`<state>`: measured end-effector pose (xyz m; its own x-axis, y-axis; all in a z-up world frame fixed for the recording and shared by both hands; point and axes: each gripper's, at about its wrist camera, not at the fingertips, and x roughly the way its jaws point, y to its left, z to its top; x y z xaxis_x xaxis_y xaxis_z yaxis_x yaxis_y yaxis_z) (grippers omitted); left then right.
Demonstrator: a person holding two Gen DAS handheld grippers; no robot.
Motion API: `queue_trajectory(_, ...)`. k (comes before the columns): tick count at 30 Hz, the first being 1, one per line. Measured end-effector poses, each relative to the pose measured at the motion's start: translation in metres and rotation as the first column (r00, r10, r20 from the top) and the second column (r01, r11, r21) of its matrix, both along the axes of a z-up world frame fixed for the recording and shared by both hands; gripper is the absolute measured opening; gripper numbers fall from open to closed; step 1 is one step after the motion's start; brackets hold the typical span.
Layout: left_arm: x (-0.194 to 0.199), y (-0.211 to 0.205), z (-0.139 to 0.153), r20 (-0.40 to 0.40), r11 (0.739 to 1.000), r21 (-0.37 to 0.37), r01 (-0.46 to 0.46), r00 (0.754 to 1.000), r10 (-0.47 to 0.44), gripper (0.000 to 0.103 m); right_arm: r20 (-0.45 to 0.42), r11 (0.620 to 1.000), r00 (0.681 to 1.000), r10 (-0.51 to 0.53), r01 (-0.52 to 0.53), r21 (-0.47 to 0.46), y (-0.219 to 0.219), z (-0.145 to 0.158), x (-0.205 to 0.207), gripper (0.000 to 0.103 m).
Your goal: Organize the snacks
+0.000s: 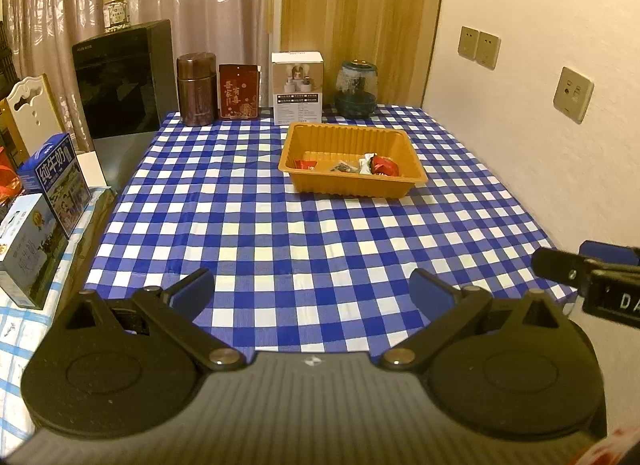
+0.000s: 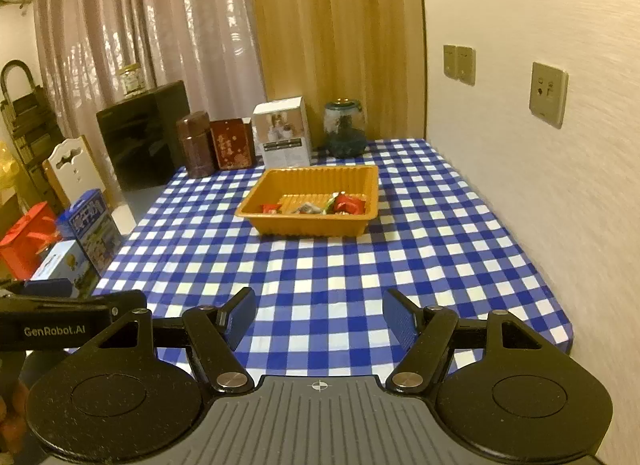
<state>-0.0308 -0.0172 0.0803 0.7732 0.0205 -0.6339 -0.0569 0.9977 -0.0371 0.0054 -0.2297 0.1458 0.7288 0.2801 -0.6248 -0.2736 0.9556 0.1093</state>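
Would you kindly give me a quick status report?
Left gripper, right gripper open, empty. Snacks in orange tray. Path clear.

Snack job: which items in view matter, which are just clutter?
Job: tray; snacks in it; left hand-held gripper and right hand-held gripper, both open and empty.
Clutter: brown canister; red box; white box; glass jar; milk cartons.

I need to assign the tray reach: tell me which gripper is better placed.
Right, marginally. The ribbed orange plastic tray of wrapped snacks sits nearly dead ahead of the open right gripper; from the open left gripper it lies ahead and off to the right. Both hang empty over the near table edge.
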Motion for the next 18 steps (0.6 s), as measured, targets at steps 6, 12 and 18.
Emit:
queue_trajectory(6, -0.010, 0.000, 0.000, 0.007, 1.000, 0.009, 0.009, 1.000, -0.009, 0.103, -0.010, 1.000, 1.000, -0.003, 0.003, 0.002, -0.001, -0.006, -0.007, 0.070)
queue_trajectory(12, -0.017, 0.001, -0.001, 0.006, 1.000, 0.001, 0.007, 1.000, -0.007, 0.103, -0.016, 1.000, 1.000, -0.009, 0.009, 0.003, -0.004, -0.010, -0.016, 0.070)
queue_trajectory(18, -0.017, 0.003, -0.003, 0.001, 1.000, -0.003, 0.009, 1.000, -0.009, 0.103, -0.017, 1.000, 1.000, -0.016, 0.017, 0.008, -0.007, -0.011, -0.017, 0.070)
